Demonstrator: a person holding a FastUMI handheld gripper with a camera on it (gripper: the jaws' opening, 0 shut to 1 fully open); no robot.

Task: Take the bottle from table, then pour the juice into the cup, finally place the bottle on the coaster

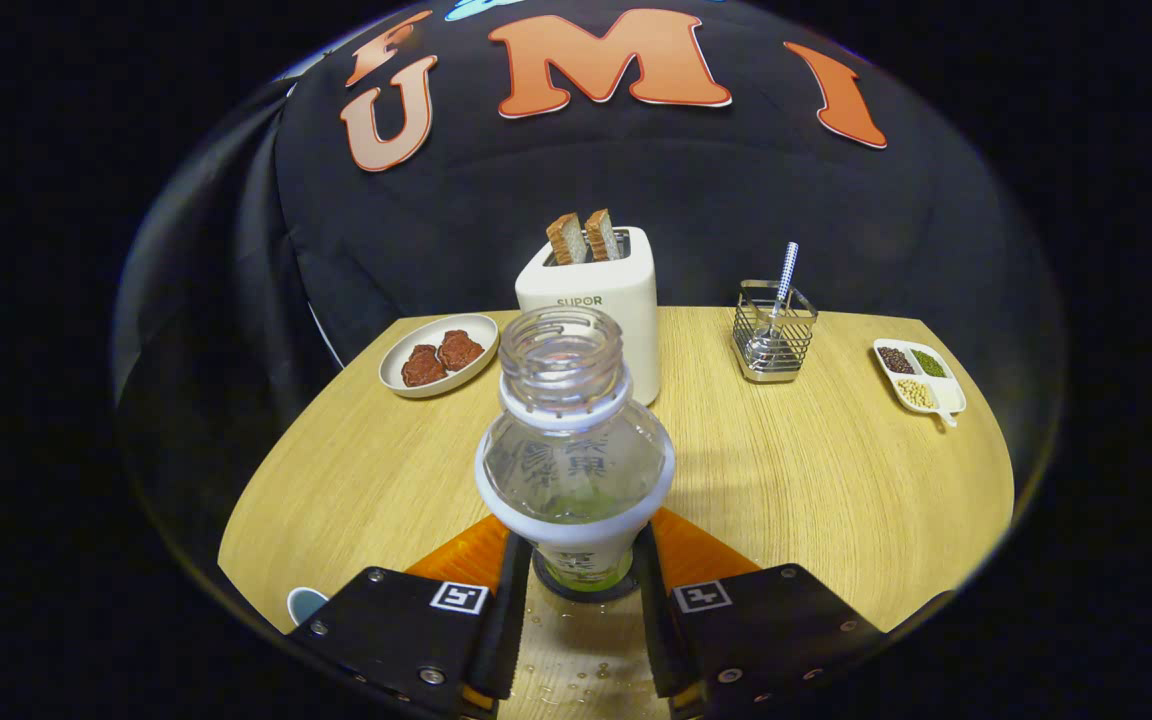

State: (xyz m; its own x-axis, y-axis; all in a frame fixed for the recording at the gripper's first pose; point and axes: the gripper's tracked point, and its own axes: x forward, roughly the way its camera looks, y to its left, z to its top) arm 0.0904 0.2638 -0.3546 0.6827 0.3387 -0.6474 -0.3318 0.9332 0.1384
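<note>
Nearest of all is the hand-held gripper (576, 610), its two fingers pinching the lower body of a clear plastic bottle (574, 455), one finger pressed against each side. The bottle stands upright between them with its cap off and its open mouth towards the camera; a little greenish juice shows at the bottom, and under its base sits a dark round disc that looks like the coaster (576, 590), though most of it is hidden. Flat orange pieces (471, 553) lie on the desk (816, 480) to either side of the bottle's base, and some droplets glisten on the wood between the fingers. Just beside the left finger, at the desk's near edge, peeks the rim of one pale blue cup (304, 603), mostly cut off. The bottle stands in front of one white toaster (598, 300) and hides its lower part; two slices of toast (583, 236) stick up from its slots. Left of the toaster is one oval plate (396, 365) carrying two dark red pieces of food (442, 357). To the right stands one wire basket (774, 332) holding a single checked-handled utensil (786, 272), and further right lies one small white tray (944, 402) with three compartments of dark, green and pale grains.
</note>
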